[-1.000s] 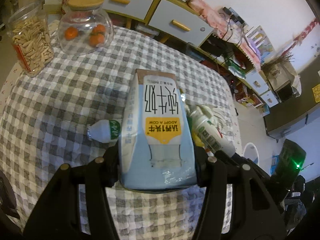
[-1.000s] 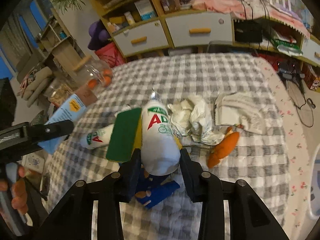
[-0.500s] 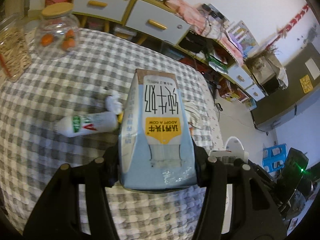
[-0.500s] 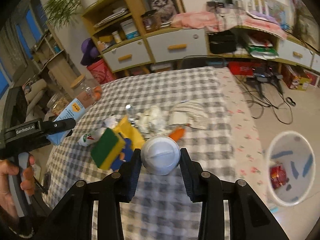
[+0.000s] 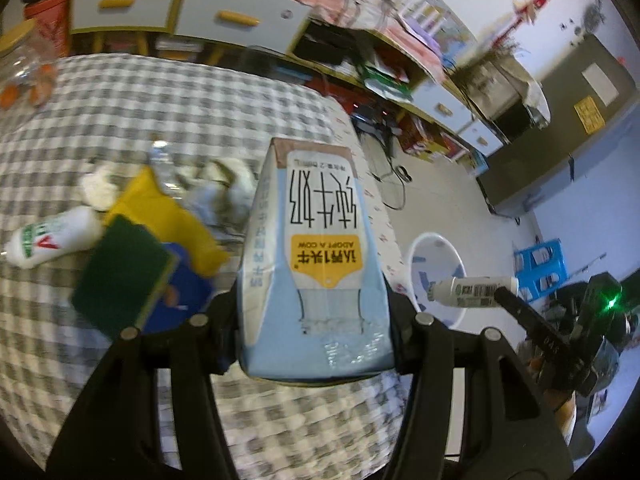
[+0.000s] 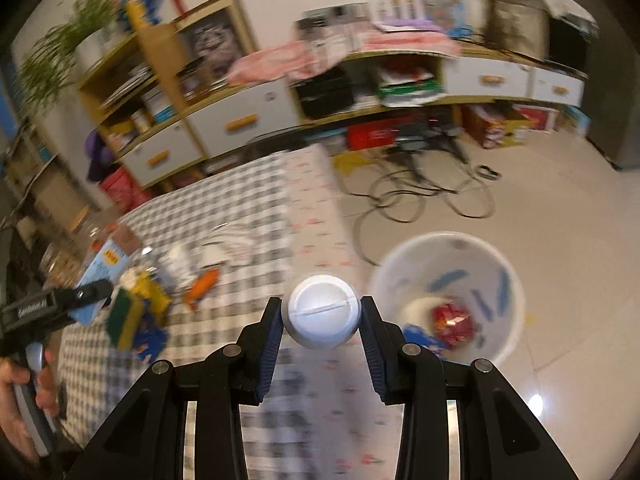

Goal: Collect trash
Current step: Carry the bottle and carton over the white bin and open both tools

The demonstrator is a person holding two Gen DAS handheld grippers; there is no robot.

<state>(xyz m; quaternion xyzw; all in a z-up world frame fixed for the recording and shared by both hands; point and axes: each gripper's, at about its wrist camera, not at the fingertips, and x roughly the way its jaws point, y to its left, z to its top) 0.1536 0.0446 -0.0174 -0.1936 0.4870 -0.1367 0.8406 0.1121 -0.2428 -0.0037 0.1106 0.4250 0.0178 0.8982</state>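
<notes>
My left gripper is shut on a pale blue milk carton, held above the checked tablecloth. My right gripper is shut on a white drink bottle, seen base-on, near the table's right edge. The same bottle shows in the left wrist view, hanging over the white waste bin. The bin stands on the floor beside the table and holds a red wrapper and blue scraps. The left gripper with its carton appears at the left of the right wrist view.
On the table lie a second white bottle, a green and yellow sponge, a blue packet, crumpled paper, an orange piece and a glass jar. Cables trail over the floor before the drawer units.
Both grippers have swung right with their loads towards the table edge. The bin has come into fuller view, and the white bottle now hangs near it.
</notes>
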